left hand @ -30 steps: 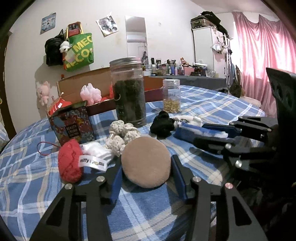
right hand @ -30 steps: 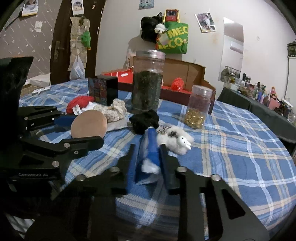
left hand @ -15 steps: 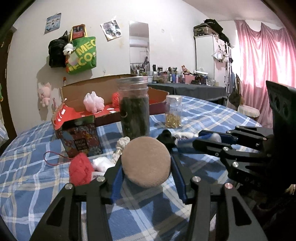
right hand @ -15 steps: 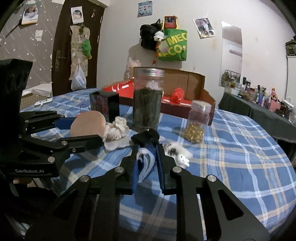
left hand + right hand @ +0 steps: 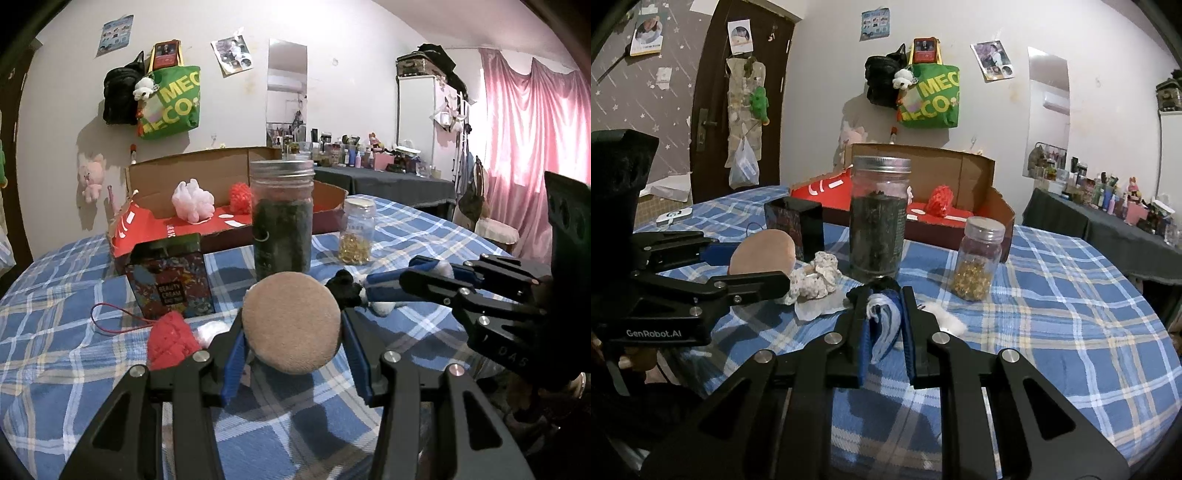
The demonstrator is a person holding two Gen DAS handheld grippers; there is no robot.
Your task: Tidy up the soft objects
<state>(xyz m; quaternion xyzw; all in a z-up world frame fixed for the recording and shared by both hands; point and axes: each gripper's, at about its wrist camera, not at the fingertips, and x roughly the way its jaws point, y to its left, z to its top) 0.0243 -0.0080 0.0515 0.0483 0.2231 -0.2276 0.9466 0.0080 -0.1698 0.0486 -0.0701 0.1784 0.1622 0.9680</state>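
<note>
Left tongs point(image 5: 291, 341) grip a round tan puff point(image 5: 291, 322) between both pads, clear of the table point(image 5: 59, 332). Right tongs point(image 5: 882, 314), just beside them, are closed on a white-and-black plush toy point(image 5: 881, 326). Red knit pouch point(image 5: 170, 343) lies left of the left tongs.

Directly ahead of the left gripper's point(image 5: 291, 328) jaws the tall dark-filled jar point(image 5: 282, 218) blocks the way to the cardboard box point(image 5: 207, 173), with the printed tin point(image 5: 170, 277) to the left of them. Ahead of the right gripper's point(image 5: 884, 314) jaws, bare blue plaid tablecloth point(image 5: 1052, 295) lies between that jar and the small glass jar point(image 5: 979, 258). Right of the small jar the cloth lies open.
</note>
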